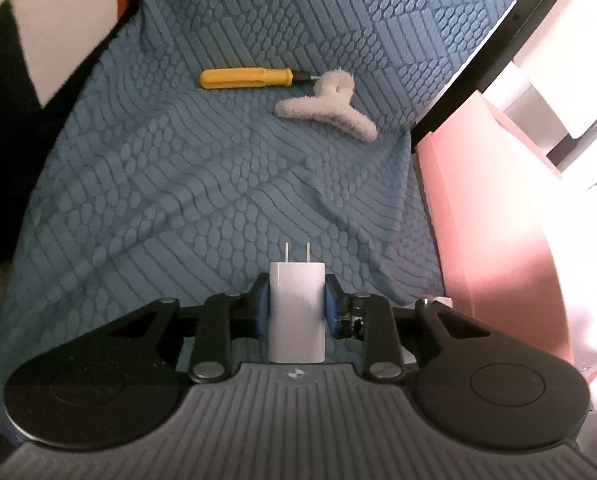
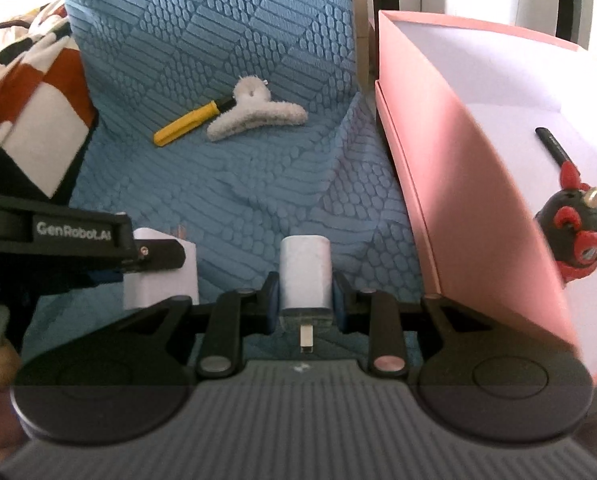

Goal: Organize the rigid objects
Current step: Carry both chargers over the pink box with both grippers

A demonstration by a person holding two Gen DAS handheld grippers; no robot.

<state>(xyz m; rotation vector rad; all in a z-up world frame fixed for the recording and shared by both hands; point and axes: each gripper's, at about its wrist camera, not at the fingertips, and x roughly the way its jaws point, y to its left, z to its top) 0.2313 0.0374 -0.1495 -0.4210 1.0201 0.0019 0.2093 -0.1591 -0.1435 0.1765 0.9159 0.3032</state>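
My left gripper [image 1: 297,298] is shut on a white wall charger [image 1: 296,312], prongs pointing forward, above the blue textured cloth [image 1: 202,184]. My right gripper [image 2: 305,300] is shut on a second white charger [image 2: 305,276], prongs toward the camera. The left gripper [image 2: 154,258] with its charger [image 2: 166,280] also shows at the left of the right wrist view. A yellow-handled screwdriver [image 1: 245,78] [image 2: 188,123] and a fuzzy white hair claw [image 1: 326,106] [image 2: 254,114] lie together farther ahead. A pink box [image 2: 450,184] stands open at the right.
Inside the pink box lies a pen topped with a black and red devil figure [image 2: 570,224]. The box wall [image 1: 494,232] is close on the right of the left gripper. An orange, white and black cloth [image 2: 30,112] lies at the left.
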